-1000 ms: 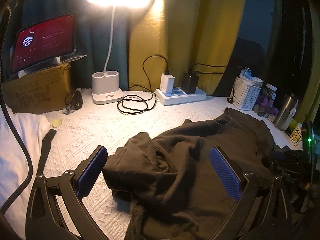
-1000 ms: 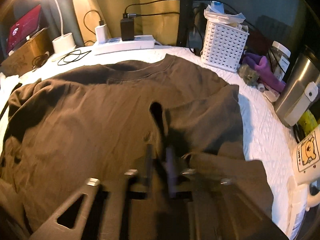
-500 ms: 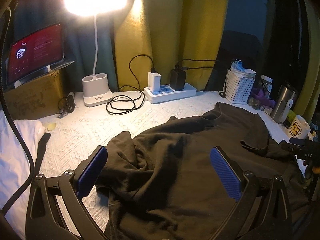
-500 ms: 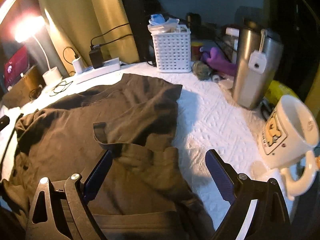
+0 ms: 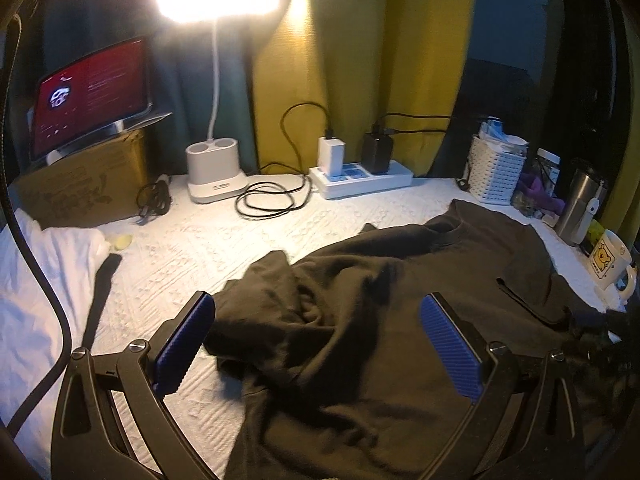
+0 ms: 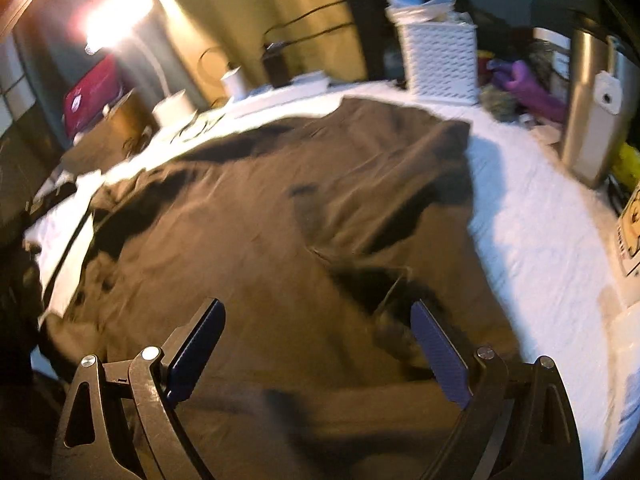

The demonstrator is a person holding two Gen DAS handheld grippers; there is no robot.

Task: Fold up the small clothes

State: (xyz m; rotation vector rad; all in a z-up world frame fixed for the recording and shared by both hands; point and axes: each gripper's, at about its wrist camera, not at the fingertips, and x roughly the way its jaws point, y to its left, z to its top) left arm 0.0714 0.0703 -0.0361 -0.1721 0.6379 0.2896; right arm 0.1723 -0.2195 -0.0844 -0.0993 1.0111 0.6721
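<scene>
A dark brown T-shirt (image 5: 400, 280) lies on the white textured cover (image 5: 200, 248), collar toward the back. Its left side is bunched into wrinkles. The right sleeve (image 6: 380, 184) lies folded over onto the body. My left gripper (image 5: 316, 304) hovers open over the bunched left part, blue pads (image 5: 184, 344) wide apart and nothing between them. In the blurred right wrist view, my right gripper (image 6: 316, 312) stands open just above the T-shirt (image 6: 240, 240), near the folded sleeve's lower edge, holding nothing.
Along the back stand a lit desk lamp (image 5: 216, 172), a power strip (image 5: 360, 178) with chargers and a coiled cable (image 5: 272, 200), a tablet (image 5: 92, 92) on a cardboard box, and a white basket (image 5: 496, 172). A steel tumbler (image 5: 580, 208) and a bear mug (image 5: 610, 258) stand at right. White cloth (image 5: 36, 280) lies at left.
The right gripper's jaws went from close together at the cloth to wide apart, leaving the sleeve folded on the body, then swung left over the shirt. The left gripper barely shifted.
</scene>
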